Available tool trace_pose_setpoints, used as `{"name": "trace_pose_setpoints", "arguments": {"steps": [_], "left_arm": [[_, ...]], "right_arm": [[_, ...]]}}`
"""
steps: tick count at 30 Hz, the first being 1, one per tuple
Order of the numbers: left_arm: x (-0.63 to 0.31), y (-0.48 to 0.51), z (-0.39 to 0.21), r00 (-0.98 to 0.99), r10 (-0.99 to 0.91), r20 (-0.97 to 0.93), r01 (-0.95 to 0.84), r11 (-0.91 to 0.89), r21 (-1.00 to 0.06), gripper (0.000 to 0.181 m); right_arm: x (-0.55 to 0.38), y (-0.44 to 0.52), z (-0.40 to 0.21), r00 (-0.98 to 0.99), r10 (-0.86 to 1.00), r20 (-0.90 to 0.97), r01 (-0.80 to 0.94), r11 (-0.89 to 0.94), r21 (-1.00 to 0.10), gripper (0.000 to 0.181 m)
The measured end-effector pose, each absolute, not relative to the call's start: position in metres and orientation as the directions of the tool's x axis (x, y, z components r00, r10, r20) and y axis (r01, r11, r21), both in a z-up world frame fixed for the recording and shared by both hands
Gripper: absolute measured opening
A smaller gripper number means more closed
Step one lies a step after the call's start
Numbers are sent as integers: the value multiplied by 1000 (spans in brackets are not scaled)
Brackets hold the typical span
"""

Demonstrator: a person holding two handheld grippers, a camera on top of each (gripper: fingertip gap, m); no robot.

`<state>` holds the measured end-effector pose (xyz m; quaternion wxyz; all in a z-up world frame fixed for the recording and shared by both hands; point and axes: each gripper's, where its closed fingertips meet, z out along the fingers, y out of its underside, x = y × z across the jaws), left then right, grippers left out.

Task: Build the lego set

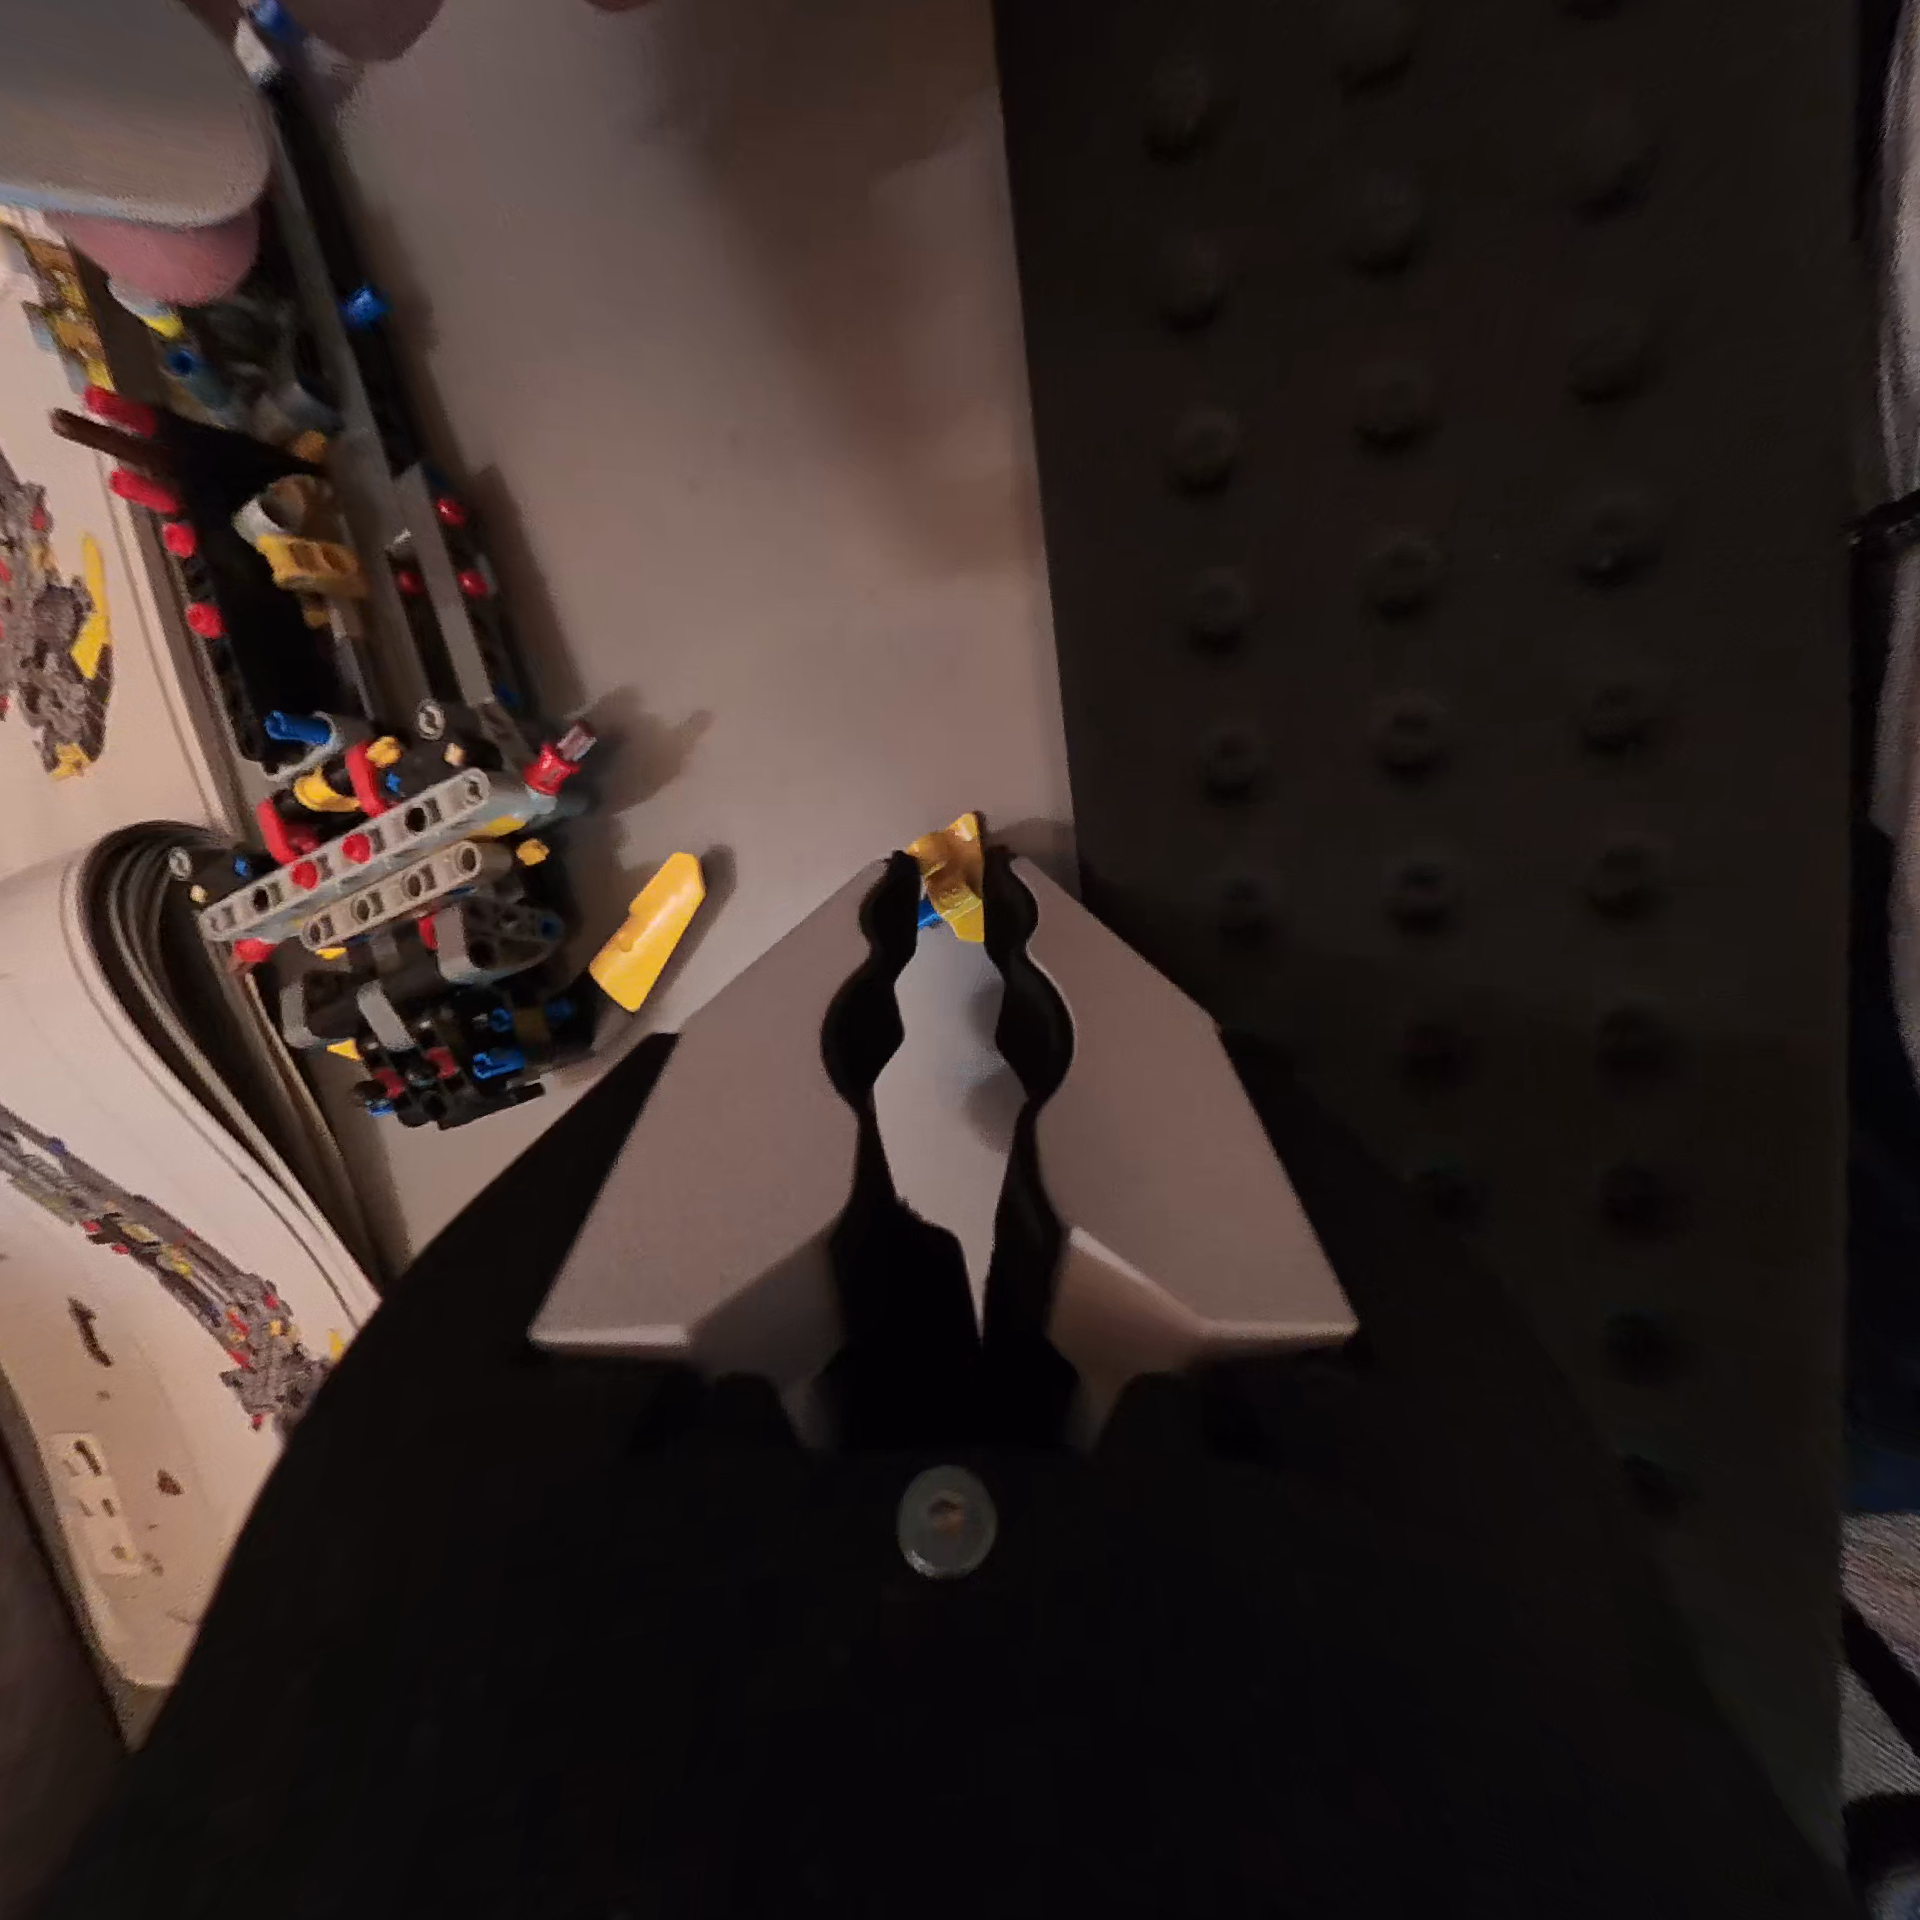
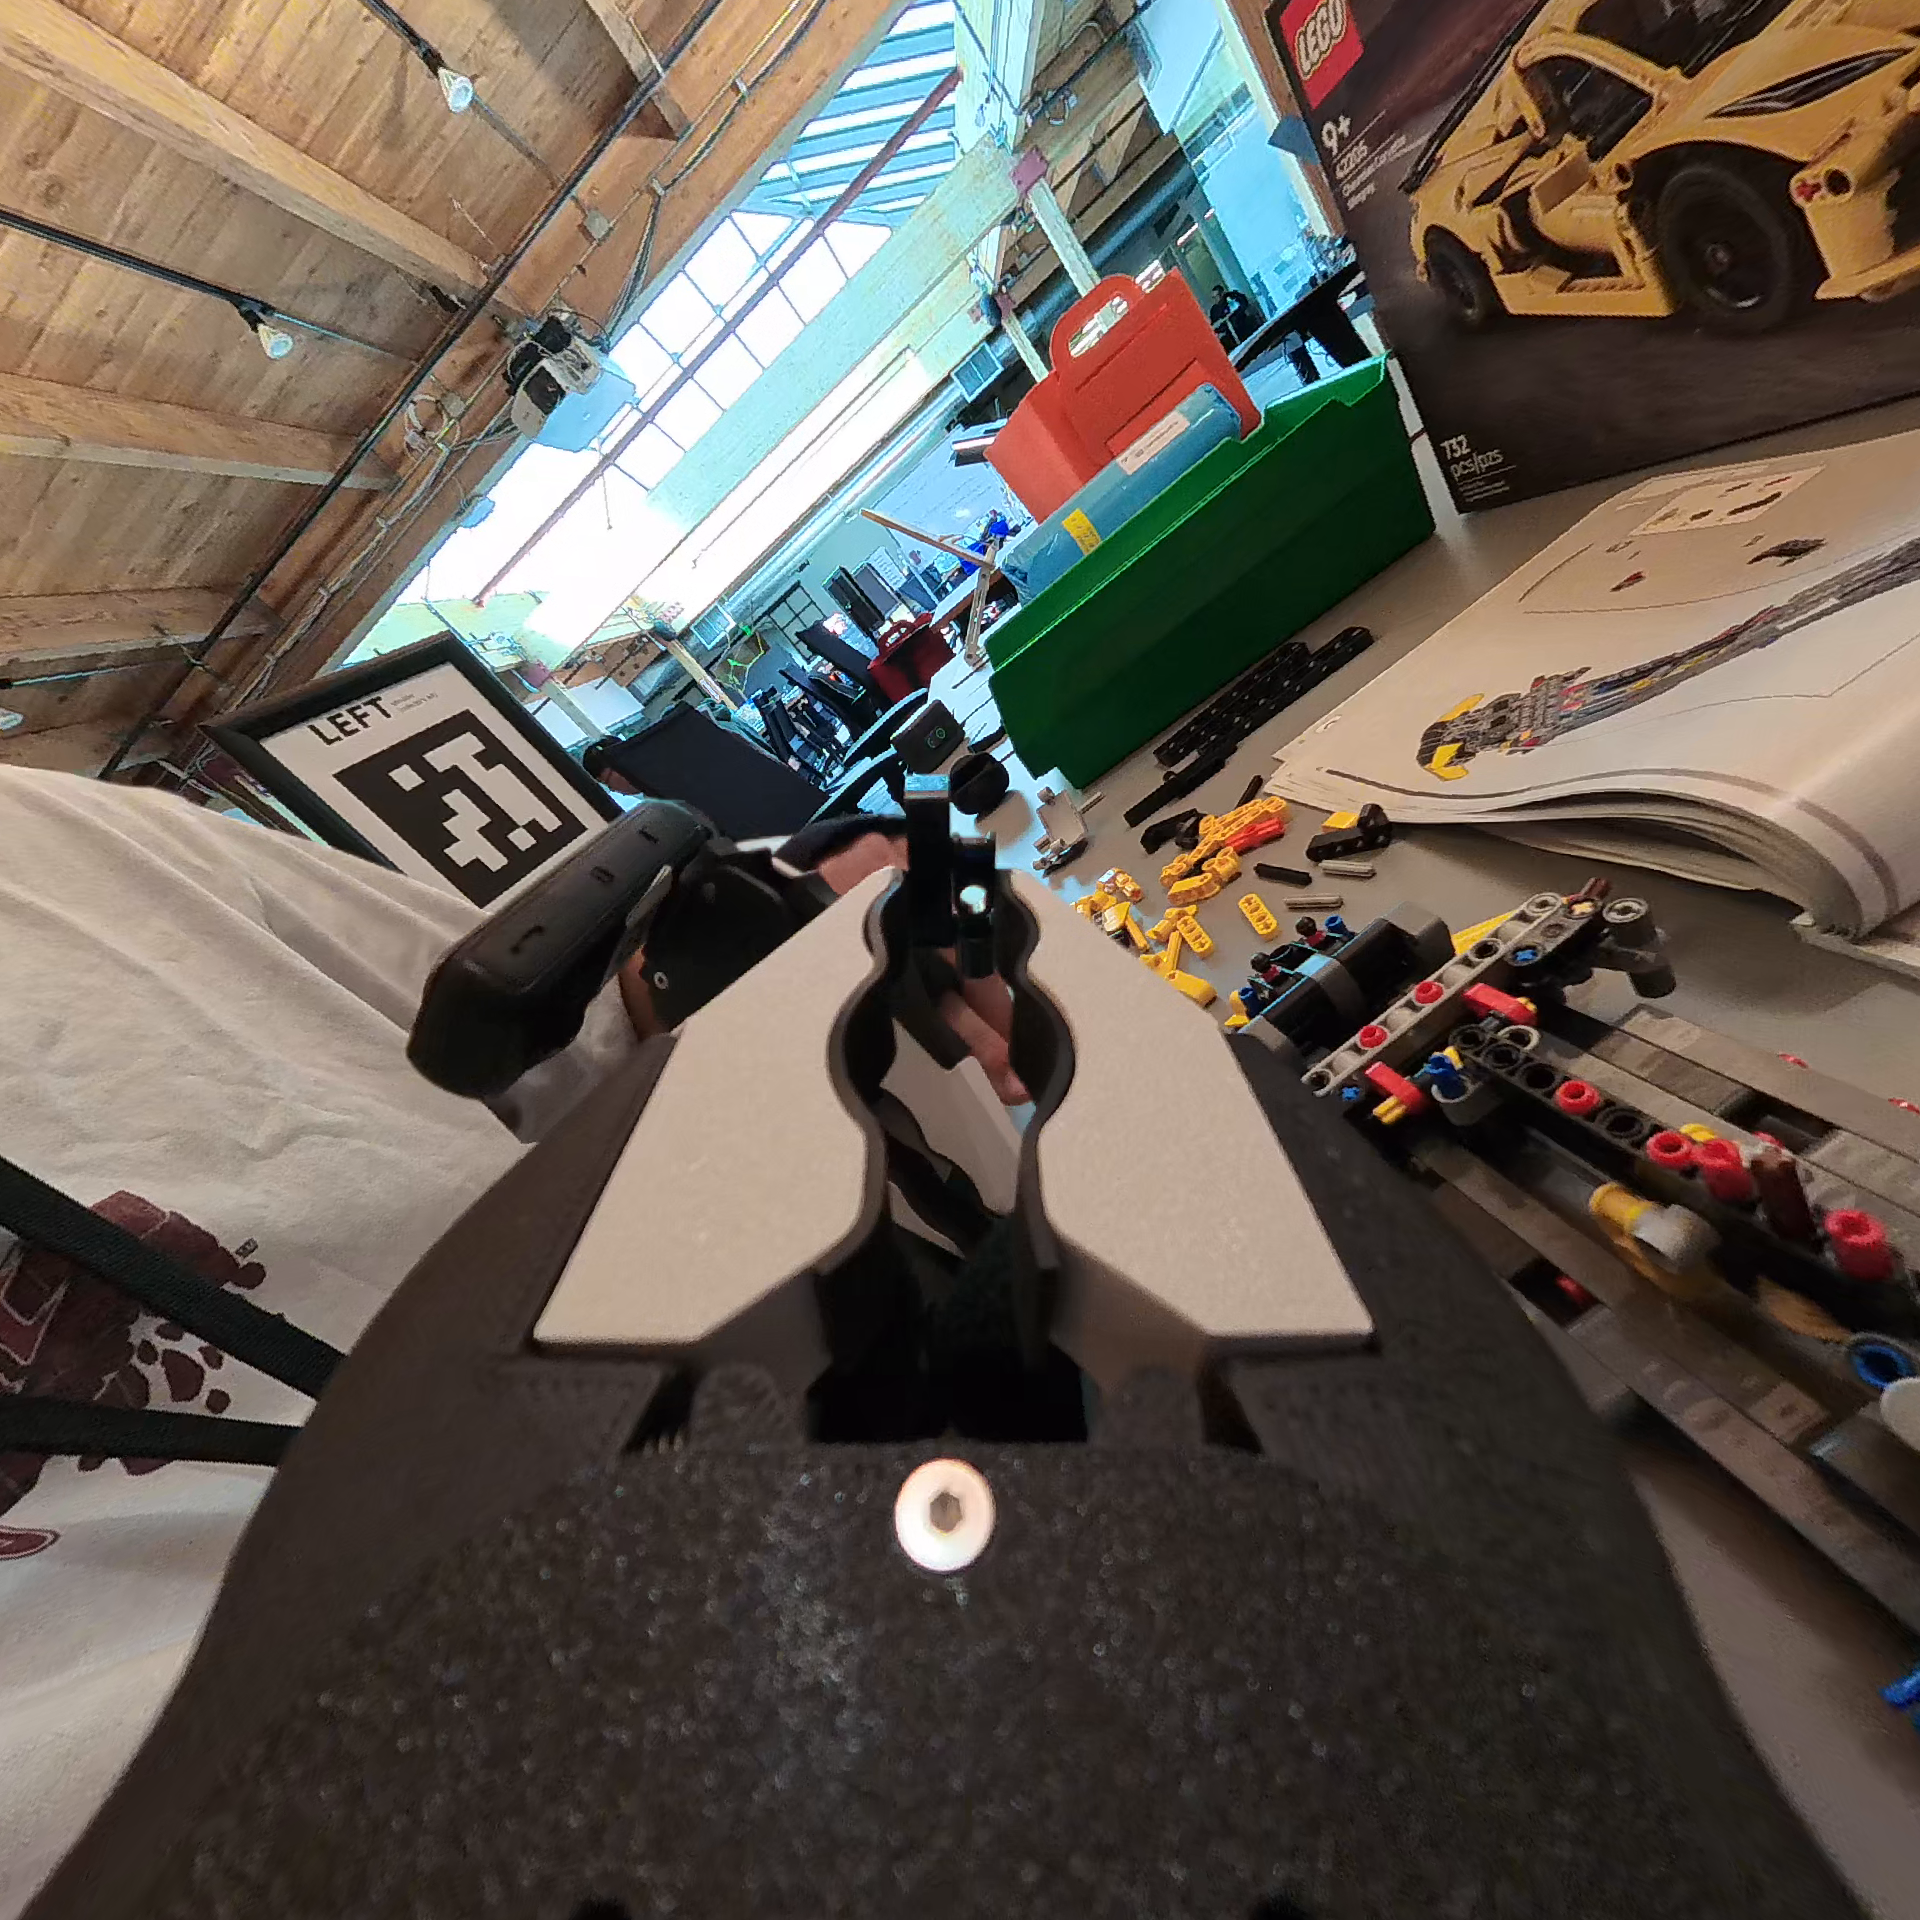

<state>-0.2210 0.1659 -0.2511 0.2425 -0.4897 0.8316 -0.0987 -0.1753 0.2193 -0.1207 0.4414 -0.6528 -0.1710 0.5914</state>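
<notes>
Left tool (image 1: 951,883) pinches yellow piece (image 1: 954,878); right tool (image 2: 951,914) black piece (image 2: 940,883).

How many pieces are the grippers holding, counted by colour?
Yellow piece, in the left gripper: 1
Black piece, in the right gripper: 1
Total: 2

My left gripper (image 1: 948,883) pinches a small yellow piece (image 1: 956,878) at its tips; my right gripper (image 2: 951,914) clamps a black piece (image 2: 940,883).
</notes>
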Motion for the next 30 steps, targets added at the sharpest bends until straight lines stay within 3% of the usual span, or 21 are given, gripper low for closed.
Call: {"name": "trace_pose_setpoints", "arguments": {"steps": [8,11,13,15,17,19,22,26,30], "left_arm": [[-224,170,-248,-331,-899,-287,-776,432,-459,2],[-210,172,-224,-235,-945,-230,-679,328,-657,0],[-199,180,-189,-127,-989,-74,-514,130,-848,0],[-200,192,-160,-84,-988,129,-344,-92,-934,0],[-208,196,-159,-89,-977,193,-344,-152,-927,0],[-218,188,-168,-125,-989,73,-412,-16,-911,0],[-227,186,-202,-152,-979,-133,-608,199,-769,13],[-219,178,-225,-102,-995,3,-695,69,-716,22],[-220,176,-240,-78,-997,-9,-733,63,-678,33]], "right_arm": [[-174,219,-119,222,741,-633,-313,-561,-766,14],[-174,218,-119,222,742,-633,-311,-561,-767,14],[-169,219,-114,218,744,-631,-338,-549,-764,14],[-162,224,-112,219,733,-644,-378,-544,-749,14],[-157,228,-114,225,712,-666,-396,-558,-730,14],[-156,229,-115,218,701,-679,-404,-568,-717,14],[-160,228,-115,215,705,-676,-390,-573,-721,14],[-162,227,-118,222,706,-672,-374,-575,-728,14],[-159,227,-116,211,702,-680,-391,-578,-717,14]]}}
